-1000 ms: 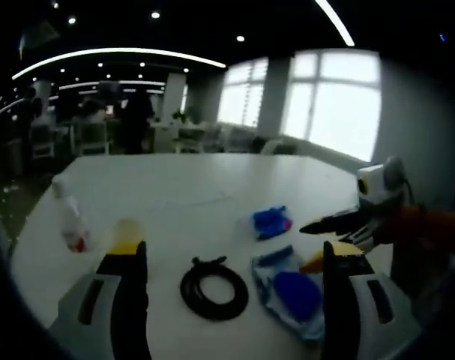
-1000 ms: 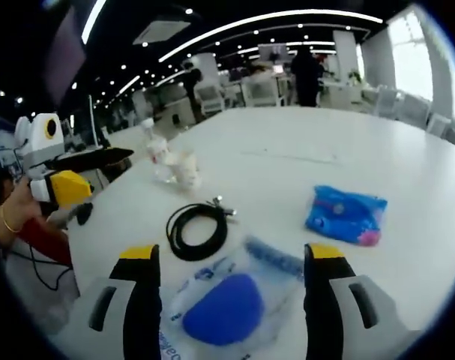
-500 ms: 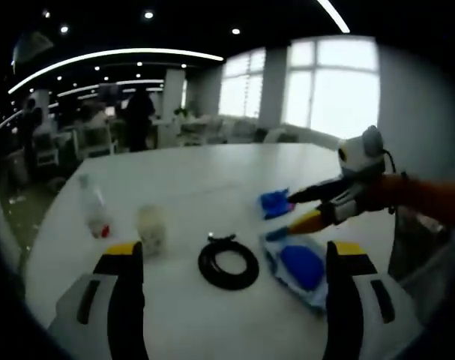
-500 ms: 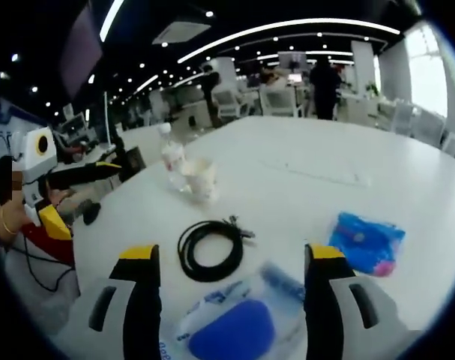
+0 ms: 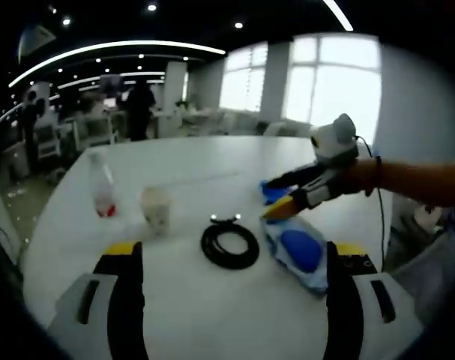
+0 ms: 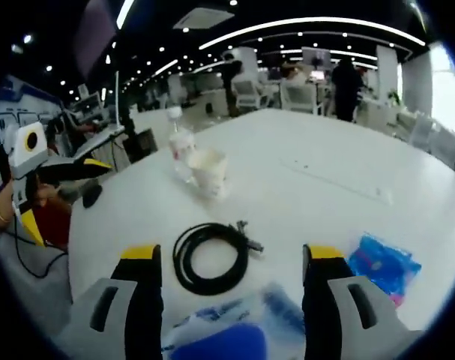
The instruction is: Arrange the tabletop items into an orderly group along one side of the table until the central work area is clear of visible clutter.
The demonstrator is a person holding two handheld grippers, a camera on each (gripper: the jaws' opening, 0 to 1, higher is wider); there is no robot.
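Observation:
On the white table [image 5: 182,161] lie a black cable coil [image 5: 229,244], a blue pouch in a clear bag [image 5: 298,251] and a small blue packet [image 5: 274,193]. A paper cup [image 5: 156,210] and a plastic bottle [image 5: 102,191] stand at the left. My left gripper [image 5: 234,253] hangs open above the near edge, holding nothing. My right gripper [image 5: 266,200] reaches in from the right, open, over the bag and in front of the packet. In the right gripper view, my right gripper [image 6: 231,255] frames the coil [image 6: 211,257], with the cup [image 6: 208,171], bottle [image 6: 181,142], packet [image 6: 383,264] and bag [image 6: 227,337] around it.
My left gripper [image 6: 66,184] shows at the table's left edge, held in a hand, with a small dark object [image 6: 92,195] beside it. Behind the table are office desks, chairs and standing people [image 5: 141,109]. The table's far half [image 6: 324,150] is bare.
My right gripper has moved further in over the table, from beside the bag to above it near the blue packet. Both views have shifted back and up. The items lie where they were.

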